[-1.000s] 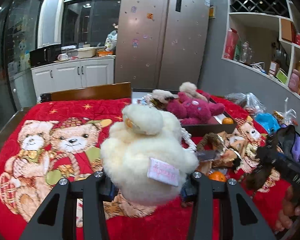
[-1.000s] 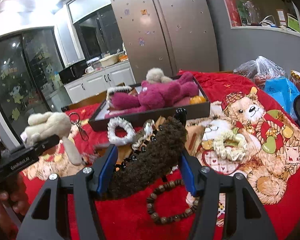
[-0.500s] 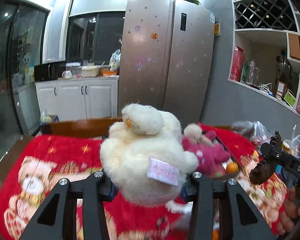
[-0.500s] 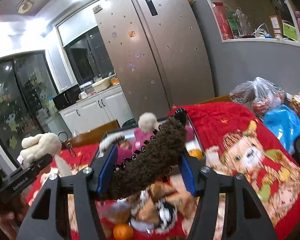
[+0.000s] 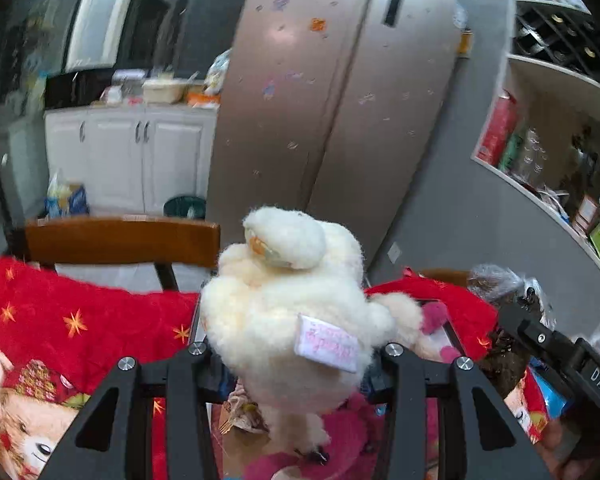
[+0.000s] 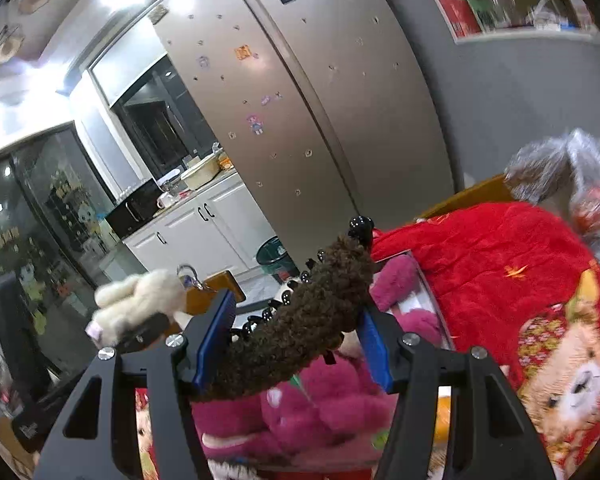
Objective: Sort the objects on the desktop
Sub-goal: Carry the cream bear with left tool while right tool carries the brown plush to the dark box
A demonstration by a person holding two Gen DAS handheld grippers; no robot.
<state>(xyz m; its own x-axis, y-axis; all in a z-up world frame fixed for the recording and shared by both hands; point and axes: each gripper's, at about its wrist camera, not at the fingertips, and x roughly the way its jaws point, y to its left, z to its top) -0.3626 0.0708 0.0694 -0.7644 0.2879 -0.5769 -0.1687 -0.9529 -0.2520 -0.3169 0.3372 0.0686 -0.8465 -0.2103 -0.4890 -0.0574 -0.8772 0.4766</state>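
A cream plush toy (image 5: pixel 284 312) with a small white tag is pinched between the fingers of my left gripper (image 5: pixel 296 360), which is shut on it. My right gripper (image 6: pixel 296 344) is shut on a brown fuzzy hair clip (image 6: pixel 300 320) edged with black beads, its blue pads pressing both sides. Both hang above a dark tray (image 6: pixel 426 288) that holds a pink plush bear (image 6: pixel 308 412). In the right wrist view the cream plush toy (image 6: pixel 140 300) shows at the left. The brown clip (image 5: pixel 504 356) shows at the right of the left wrist view.
A red blanket (image 6: pixel 492 264) printed with bears covers the table. A wooden chair back (image 5: pixel 120 240) stands beyond its far edge. Plastic bags (image 6: pixel 560 172) lie at the far right. A steel fridge (image 5: pixel 340 100) and white cabinets stand behind.
Both grippers have travelled forward across the table with their loads. The loose items on the blanket have dropped out of view; the tray with the pink bear now lies beneath.
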